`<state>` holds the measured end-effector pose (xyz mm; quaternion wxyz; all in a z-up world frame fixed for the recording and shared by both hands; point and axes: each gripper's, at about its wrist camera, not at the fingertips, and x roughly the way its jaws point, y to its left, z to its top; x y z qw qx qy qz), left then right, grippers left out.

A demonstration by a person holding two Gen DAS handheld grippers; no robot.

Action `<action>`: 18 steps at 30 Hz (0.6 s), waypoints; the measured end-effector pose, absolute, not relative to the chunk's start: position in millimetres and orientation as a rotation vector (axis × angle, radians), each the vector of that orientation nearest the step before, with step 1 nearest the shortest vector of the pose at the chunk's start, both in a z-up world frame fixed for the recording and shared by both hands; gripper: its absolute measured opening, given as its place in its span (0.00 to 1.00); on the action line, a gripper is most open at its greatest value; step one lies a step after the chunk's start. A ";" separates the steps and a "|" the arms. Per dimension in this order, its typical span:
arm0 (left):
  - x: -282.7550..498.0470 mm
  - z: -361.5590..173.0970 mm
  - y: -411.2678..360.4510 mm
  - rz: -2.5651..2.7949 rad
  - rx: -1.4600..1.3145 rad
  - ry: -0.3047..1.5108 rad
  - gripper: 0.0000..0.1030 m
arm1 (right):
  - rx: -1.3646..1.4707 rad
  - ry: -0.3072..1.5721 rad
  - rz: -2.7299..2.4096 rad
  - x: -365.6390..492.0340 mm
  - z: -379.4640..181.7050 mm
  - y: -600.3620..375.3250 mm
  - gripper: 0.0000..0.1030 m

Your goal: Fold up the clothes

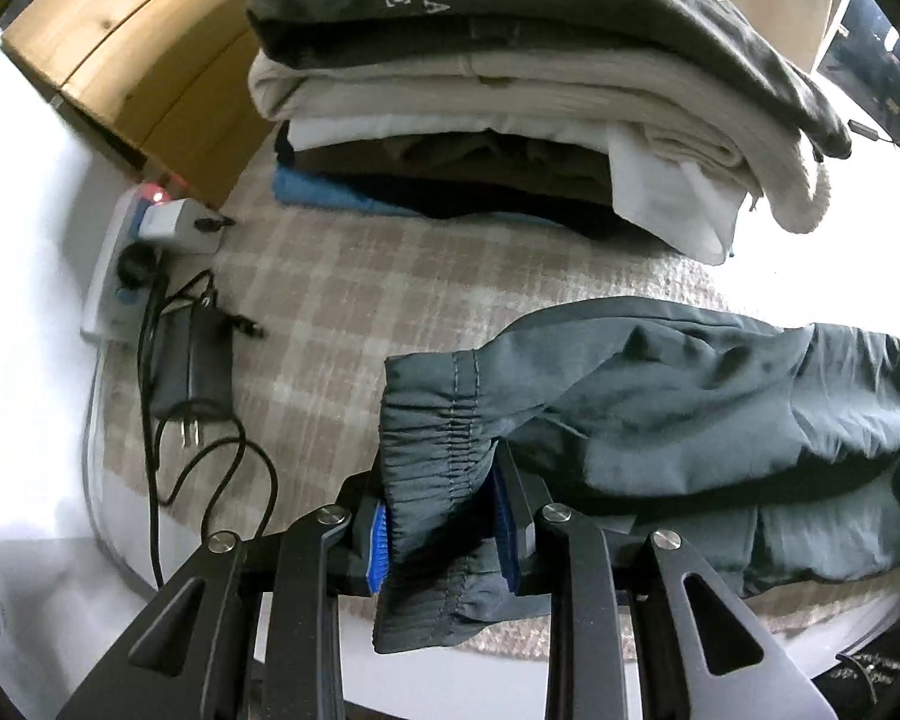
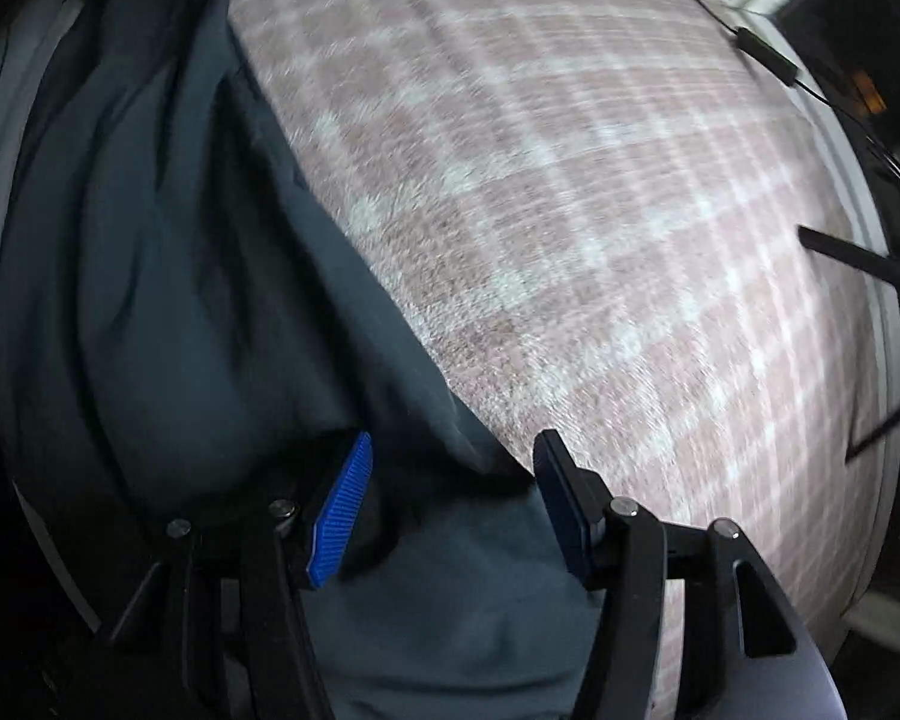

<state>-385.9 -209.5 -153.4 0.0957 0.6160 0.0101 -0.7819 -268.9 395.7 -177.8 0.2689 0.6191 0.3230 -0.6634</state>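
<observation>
Dark slate-grey trousers [image 1: 690, 396] lie on the plaid-covered table [image 1: 342, 300]. My left gripper [image 1: 444, 516] is shut on their elastic waistband [image 1: 432, 438], with the fabric bunched between the blue pads [image 1: 378, 546]. In the right wrist view the same trousers [image 2: 168, 276] lie along the left side. My right gripper [image 2: 450, 504] is open, with its blue-padded fingers [image 2: 339, 516] astride a fold of the fabric and low over it.
A stack of folded clothes [image 1: 510, 96] stands at the back of the table. A power strip [image 1: 132, 252], a black adapter [image 1: 192, 354] and cables lie at the left edge. A wooden cabinet [image 1: 138, 42] is behind. The plaid cloth [image 2: 600, 210] spreads right of the trousers.
</observation>
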 end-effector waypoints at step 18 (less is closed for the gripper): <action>-413.1 -179.6 -195.7 -2.227 1.881 -0.092 0.30 | 1.866 0.620 -2.092 -283.9 -145.0 481.3 0.39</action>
